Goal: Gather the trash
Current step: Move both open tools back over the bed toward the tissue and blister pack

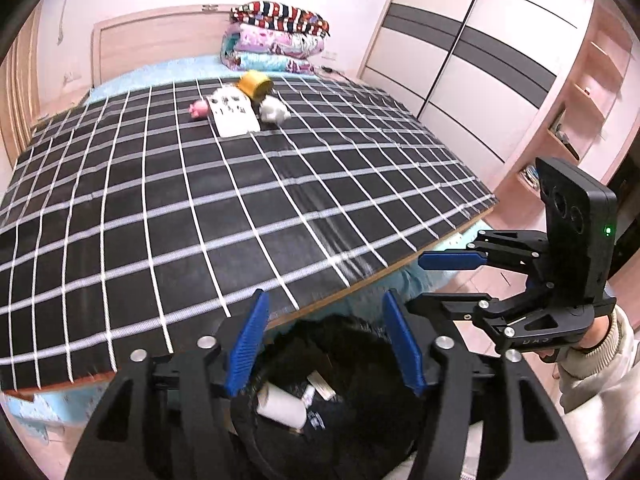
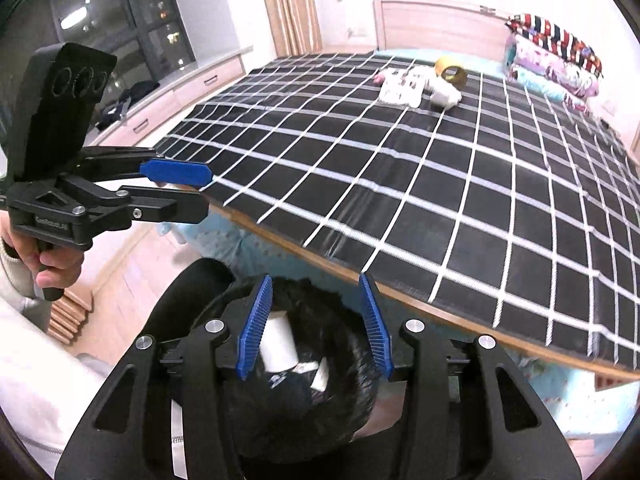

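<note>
We're over the bin [image 1: 352,364] now, both tools above its black liner, and a drop looks just done: a white roll [image 1: 282,408] and small wrappers lie inside. Our left tool [image 1: 322,344] stands open, nothing between its blue pads. Our right tool [image 2: 314,326] is open too, pads apart and empty.

So the step in hand, we'd judge, is the turn back to the bed [image 1: 240,184] for more. What's left sits well apart from us, far up the checked cover near the pillows: a yellow tape roll [image 1: 256,84], a white crumpled wad [image 1: 274,111], a printed sheet [image 1: 232,114] and a small pink thing [image 1: 199,110], all clustered close.

Next we need a long reach across the bed, tools kept wide, one piece apiece.
</note>
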Demonstrator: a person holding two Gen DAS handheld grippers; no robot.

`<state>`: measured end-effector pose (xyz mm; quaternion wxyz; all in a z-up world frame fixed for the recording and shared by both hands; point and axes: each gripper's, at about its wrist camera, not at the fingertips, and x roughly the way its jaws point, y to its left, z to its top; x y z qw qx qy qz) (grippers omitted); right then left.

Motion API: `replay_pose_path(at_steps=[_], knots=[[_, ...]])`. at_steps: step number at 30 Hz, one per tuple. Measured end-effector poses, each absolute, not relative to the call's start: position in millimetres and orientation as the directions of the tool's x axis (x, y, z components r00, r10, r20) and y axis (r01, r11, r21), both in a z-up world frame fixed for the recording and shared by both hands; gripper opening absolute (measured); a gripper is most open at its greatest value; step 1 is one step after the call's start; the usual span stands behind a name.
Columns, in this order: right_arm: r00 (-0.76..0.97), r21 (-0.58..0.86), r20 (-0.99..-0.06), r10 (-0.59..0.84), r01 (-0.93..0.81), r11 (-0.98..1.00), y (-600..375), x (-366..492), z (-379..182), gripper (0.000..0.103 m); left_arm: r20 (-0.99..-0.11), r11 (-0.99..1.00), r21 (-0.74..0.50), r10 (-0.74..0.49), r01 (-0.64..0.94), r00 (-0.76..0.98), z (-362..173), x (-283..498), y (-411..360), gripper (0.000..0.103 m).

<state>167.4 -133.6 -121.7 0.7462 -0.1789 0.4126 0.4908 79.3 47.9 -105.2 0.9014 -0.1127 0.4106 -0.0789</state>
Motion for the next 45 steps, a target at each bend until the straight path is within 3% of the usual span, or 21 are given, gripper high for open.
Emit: replay_pose_path(at_steps=[7, 45], knots=[[0.224, 0.106, -0.777, 0.588, -0.874, 0.474, -128, 190, -108, 0.053, -0.706, 0.967, -0.252, -0.216, 0.046, 0.675, -93, 103, 62, 0.060], [0.280, 0.130, -0.752, 0.596, -0.824, 0.551, -47, 326, -113, 0.053, -0.683, 0.921, -0.388, -0.265, -0.030, 0.680, -118, 257, 171, 0.062]])
